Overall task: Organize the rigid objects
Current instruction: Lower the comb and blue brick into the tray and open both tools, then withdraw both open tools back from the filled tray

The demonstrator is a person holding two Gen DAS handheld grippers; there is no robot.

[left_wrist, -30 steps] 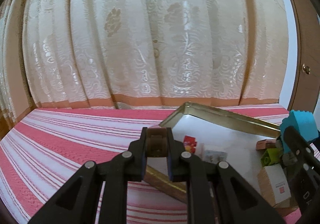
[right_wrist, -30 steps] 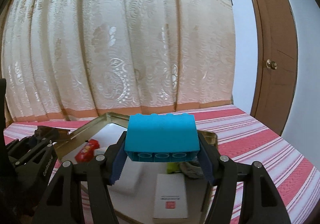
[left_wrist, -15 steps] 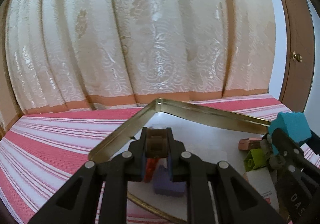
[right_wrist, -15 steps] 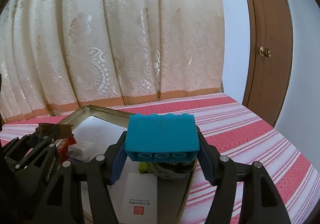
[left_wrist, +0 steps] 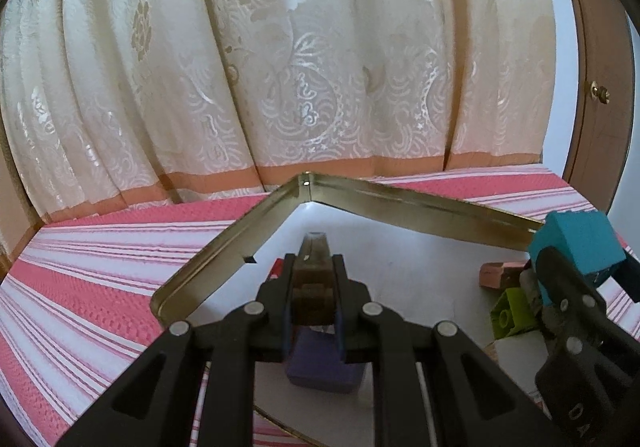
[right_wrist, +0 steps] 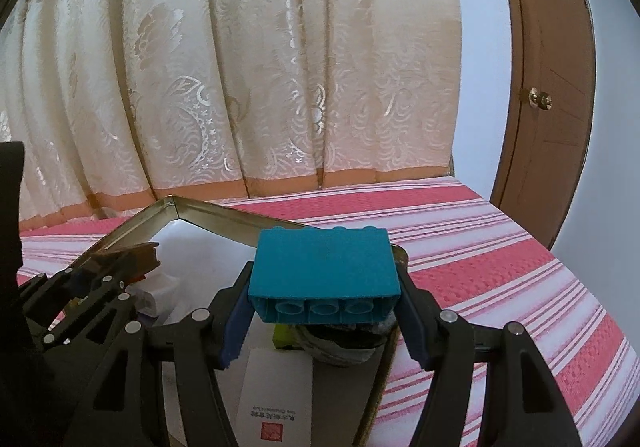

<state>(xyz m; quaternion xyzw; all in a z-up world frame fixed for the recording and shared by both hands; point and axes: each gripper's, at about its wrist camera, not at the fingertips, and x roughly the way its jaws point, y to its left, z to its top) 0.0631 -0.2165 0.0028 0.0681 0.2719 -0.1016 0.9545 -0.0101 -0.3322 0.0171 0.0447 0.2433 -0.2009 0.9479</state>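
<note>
A big cream curtain (right_wrist: pixel 248 79) with shiny flowers and an orange band along the bottom hangs at twelve o'clock behind a bed cover (right_wrist: pixel 500 247) with pink and white stripes, and a brown door (right_wrist: pixel 548 87) with a gold knob (right_wrist: pixel 538 99) stands at three o'clock beside a pale wall (right_wrist: pixel 478 67).
</note>
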